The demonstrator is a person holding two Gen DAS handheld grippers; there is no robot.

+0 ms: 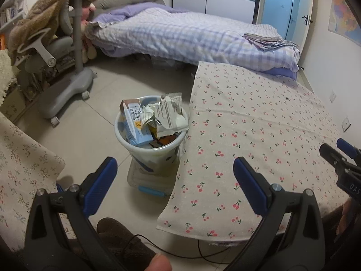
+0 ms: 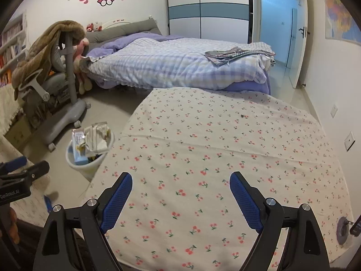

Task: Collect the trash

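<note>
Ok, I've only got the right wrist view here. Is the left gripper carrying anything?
Observer: No. The left gripper is open, with nothing between its blue pads.
Operator: And where does the trash go?
Observer: Into the white plastic trash bin. It stands on the tiled floor, with its rim right at the edge of the cherry-print tablecloth. An orange item lies deep inside it, under the cartons.
Operator: Anything underfoot?
Observer: A thin black cable trails across the floor just below the table's near edge.
</note>
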